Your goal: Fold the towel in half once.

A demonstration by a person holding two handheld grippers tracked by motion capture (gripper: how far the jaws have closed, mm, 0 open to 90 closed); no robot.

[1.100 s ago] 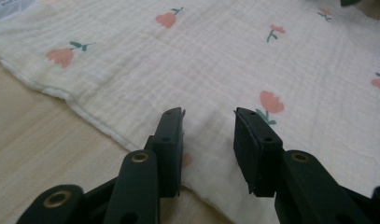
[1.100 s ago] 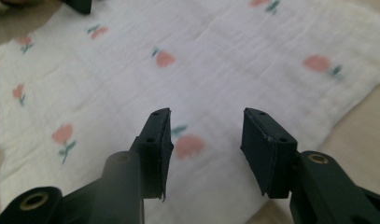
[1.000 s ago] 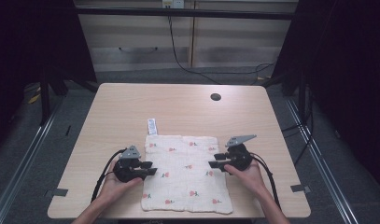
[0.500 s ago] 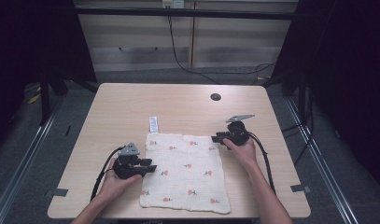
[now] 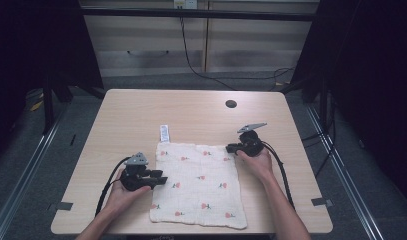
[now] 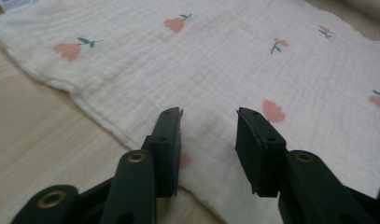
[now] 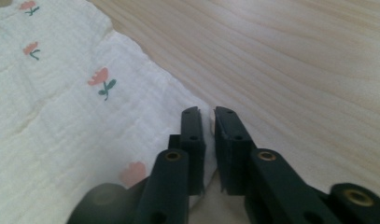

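The right gripper (image 7: 206, 114) has just been closing and is pinching a corner of the white flower-printed muslin cloth (image 5: 201, 182); the left gripper (image 6: 208, 121) is hovering over the cloth's edge with jaws apart.

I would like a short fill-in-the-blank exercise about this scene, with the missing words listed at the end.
1. The cloth is printed with small pink ____.
2. The right gripper has its jaws nearly closed at a ____ of the cloth.
3. The left gripper has its jaws ____ above the cloth's edge.
4. The cloth lies on a ____ table.

Missing words: flowers; corner; open; wooden
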